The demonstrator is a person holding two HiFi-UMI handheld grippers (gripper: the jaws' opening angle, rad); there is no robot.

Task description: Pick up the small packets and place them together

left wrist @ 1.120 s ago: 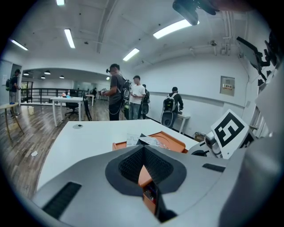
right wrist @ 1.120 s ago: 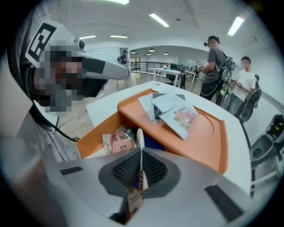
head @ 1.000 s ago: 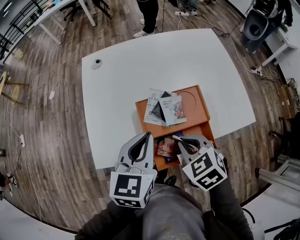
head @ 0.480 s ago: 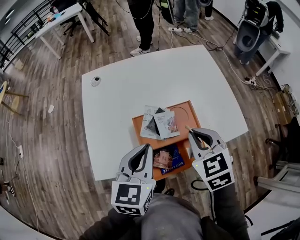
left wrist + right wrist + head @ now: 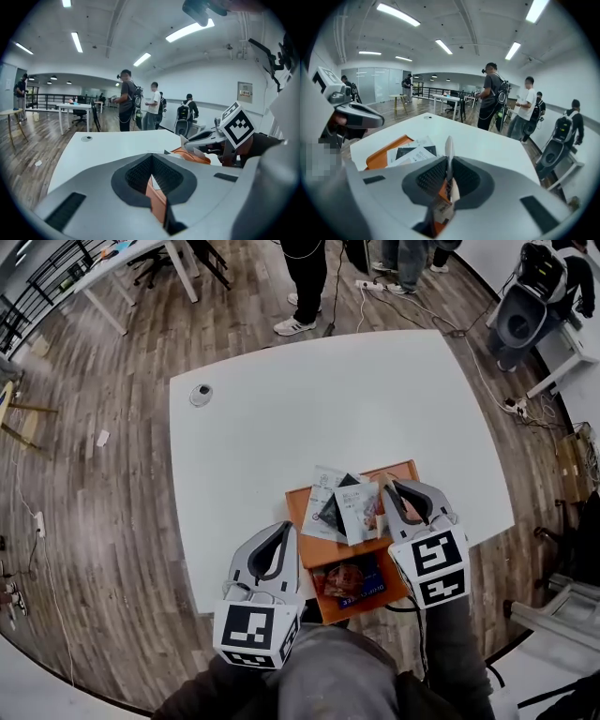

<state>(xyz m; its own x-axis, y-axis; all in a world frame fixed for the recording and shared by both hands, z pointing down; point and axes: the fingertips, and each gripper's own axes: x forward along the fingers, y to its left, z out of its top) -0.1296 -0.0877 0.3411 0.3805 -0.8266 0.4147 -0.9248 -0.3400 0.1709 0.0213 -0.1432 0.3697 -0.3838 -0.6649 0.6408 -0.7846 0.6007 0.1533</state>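
My right claw (image 5: 399, 487) has just been easing open. A small packet (image 5: 448, 157) stands edge-on between its jaws, seemingly pinched, over the orange tray (image 5: 405, 468) beside the packet pile (image 5: 343, 509). My left claw (image 5: 284, 527) is closed and empty.

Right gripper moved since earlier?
Yes: the right gripper went from the orange tray's near compartment to its far one; its fingers have just been opening, a small packet between them.

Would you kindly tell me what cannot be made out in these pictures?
Print on the packets: head view, too small.
Lower packets in the pile: head view, covered by upper ones.
Round thing on the table: head view, too small to identify.
Tray: left gripper view, mostly behind the left gripper.
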